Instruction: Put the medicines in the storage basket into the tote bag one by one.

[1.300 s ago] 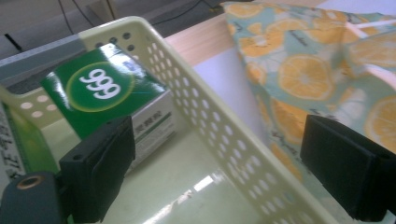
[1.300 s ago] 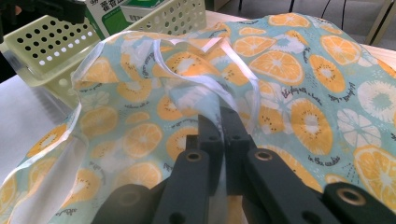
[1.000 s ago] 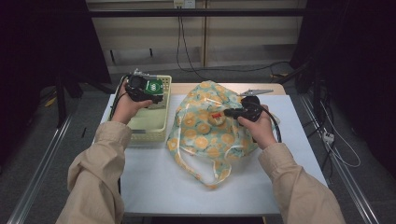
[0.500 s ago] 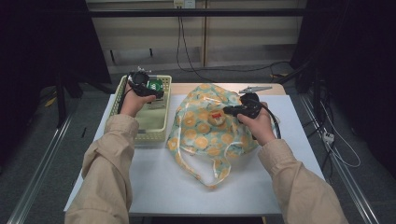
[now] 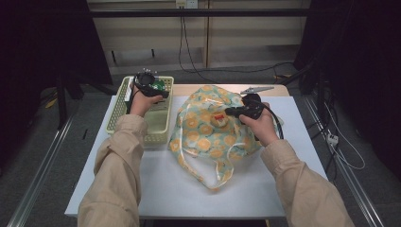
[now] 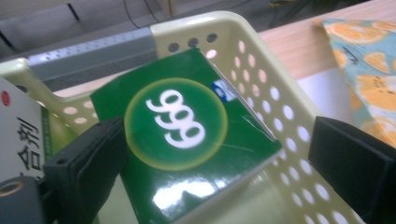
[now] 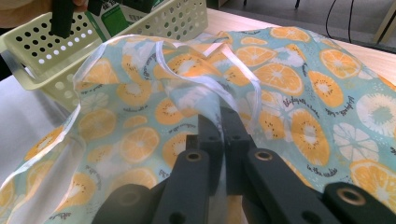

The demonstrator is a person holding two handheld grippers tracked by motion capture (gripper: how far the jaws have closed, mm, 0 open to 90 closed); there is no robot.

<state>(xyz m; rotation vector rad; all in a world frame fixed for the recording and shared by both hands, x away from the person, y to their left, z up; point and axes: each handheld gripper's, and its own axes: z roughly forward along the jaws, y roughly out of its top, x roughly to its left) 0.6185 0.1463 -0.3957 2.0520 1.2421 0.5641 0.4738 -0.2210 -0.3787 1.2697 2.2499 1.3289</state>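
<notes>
A cream perforated basket (image 5: 115, 115) stands at the table's left and holds a green box (image 6: 187, 126) marked 999. My left gripper (image 6: 219, 154) hangs over the basket's far end (image 5: 152, 89). Its jaws have just been opening and stand wide on either side of the green box, the right one clear of it. A fruit-print bag (image 5: 208, 135) lies in the middle of the table. My right gripper (image 5: 230, 112) rests on top of it, shut (image 7: 222, 123) on the bag's translucent handle strap (image 7: 233, 88).
A white box (image 6: 18, 135) with printed characters lies in the basket beside the green one. A small metal tool (image 5: 257, 89) sits on the wooden strip at the back right. The bag's long loop handle (image 5: 220, 175) trails toward the front. Cables hang off the right edge.
My left hand has moved farther along the basket and a little lower, toward the green box. The right hand and the bag have kept still.
</notes>
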